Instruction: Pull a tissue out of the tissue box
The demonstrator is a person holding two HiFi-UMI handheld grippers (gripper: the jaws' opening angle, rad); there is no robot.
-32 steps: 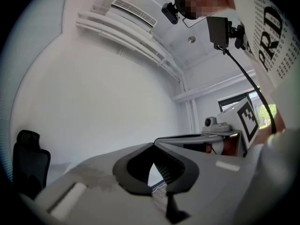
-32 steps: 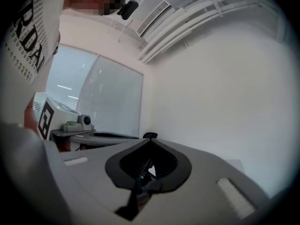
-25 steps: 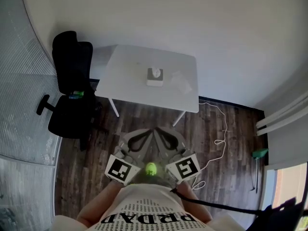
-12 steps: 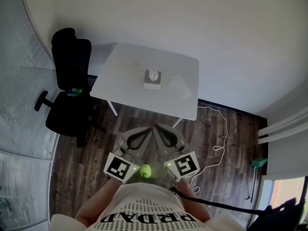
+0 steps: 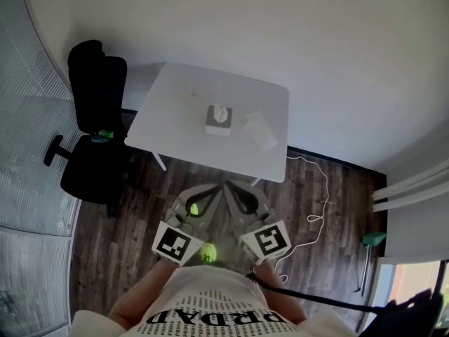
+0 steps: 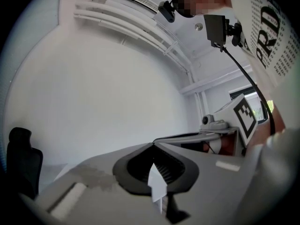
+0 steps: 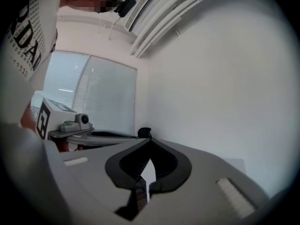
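Note:
The tissue box (image 5: 219, 120) stands near the middle of the white table (image 5: 182, 111), with a tissue sticking up from its top. A loose tissue (image 5: 261, 130) lies to its right. Both grippers are held side by side over the wooden floor, well short of the table and pointing toward it. My left gripper (image 5: 222, 187) is shut and empty, its tips meeting in the left gripper view (image 6: 153, 144). My right gripper (image 5: 227, 187) is likewise shut on nothing (image 7: 150, 138). In neither gripper view does the box show.
A black office chair (image 5: 95, 128) stands left of the table beside a glass wall. A white cable (image 5: 319, 195) trails over the floor on the right, near a green-headed tool (image 5: 373, 239). A white wall rises behind the table.
The table and tissue box have shifted slightly down and left in the head view as the person comes nearer. Both grippers stay shut and side by side.

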